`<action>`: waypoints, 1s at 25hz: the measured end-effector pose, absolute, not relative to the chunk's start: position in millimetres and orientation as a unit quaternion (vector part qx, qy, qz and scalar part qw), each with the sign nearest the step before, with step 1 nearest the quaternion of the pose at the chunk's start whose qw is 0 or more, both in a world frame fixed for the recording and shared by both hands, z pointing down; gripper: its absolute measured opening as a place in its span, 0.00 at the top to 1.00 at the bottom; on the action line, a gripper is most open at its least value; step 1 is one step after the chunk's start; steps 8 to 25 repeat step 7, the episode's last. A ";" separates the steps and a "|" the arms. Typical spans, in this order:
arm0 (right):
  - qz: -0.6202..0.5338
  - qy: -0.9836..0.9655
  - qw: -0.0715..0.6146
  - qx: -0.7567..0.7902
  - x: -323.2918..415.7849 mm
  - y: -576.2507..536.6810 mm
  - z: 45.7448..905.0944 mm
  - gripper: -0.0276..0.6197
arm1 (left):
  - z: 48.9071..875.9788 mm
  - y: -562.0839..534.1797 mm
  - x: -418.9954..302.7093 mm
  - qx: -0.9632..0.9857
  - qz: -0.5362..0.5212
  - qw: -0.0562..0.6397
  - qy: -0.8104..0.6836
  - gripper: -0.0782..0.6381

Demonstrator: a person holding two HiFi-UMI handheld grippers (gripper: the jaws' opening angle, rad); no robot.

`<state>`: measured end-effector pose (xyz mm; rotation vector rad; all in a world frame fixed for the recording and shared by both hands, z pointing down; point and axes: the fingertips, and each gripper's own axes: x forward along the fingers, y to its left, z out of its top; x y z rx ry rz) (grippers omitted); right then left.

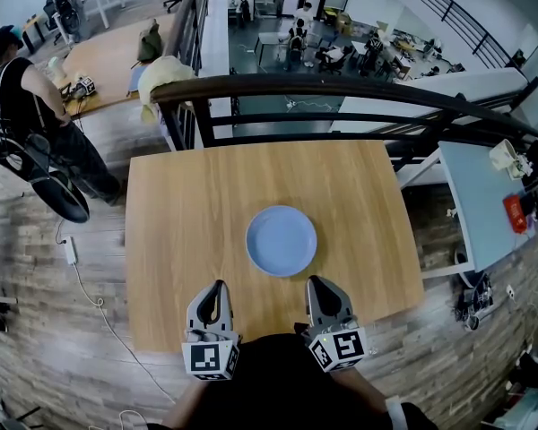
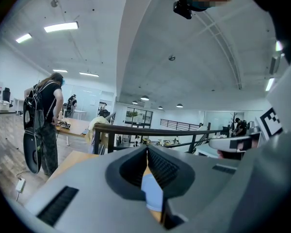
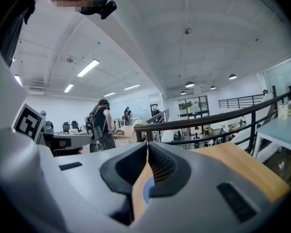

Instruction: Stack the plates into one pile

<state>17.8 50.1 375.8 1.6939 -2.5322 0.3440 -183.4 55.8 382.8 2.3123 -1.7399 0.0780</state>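
A pale-blue round plate (image 1: 281, 240) lies on the wooden table (image 1: 179, 222), a little right of its middle; from above I see a single disc. My left gripper (image 1: 219, 287) hovers over the table's near edge, left of and nearer than the plate, shut with nothing in it. Level with it on the right, my right gripper (image 1: 316, 282) is likewise shut and empty, just short of the plate's near rim. In the left gripper view the closed gripper (image 2: 146, 152) shows a strip of the plate (image 2: 153, 193) below its tips. The right gripper (image 3: 148, 147) shows a sliver of plate (image 3: 145, 194).
A black railing (image 1: 341, 88) runs along the table's far edge, with a drop to a lower floor behind it. A person (image 1: 27, 106) stands at the far left by another table. A light-blue table (image 1: 471, 204) is at the right. A cable (image 1: 81, 276) lies on the floor.
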 end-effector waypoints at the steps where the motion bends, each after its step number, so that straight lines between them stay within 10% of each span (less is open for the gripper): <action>1: 0.112 -0.825 0.040 0.552 18.2 49.7 375.5 0.90 | 382.6 55.0 -182.3 0.793 0.028 0.122 -0.596 0.86; 25: 0.113 -0.825 0.043 0.551 18.2 50.2 375.9 0.90 | 389.9 55.4 -181.9 0.792 0.035 0.130 -0.596 0.86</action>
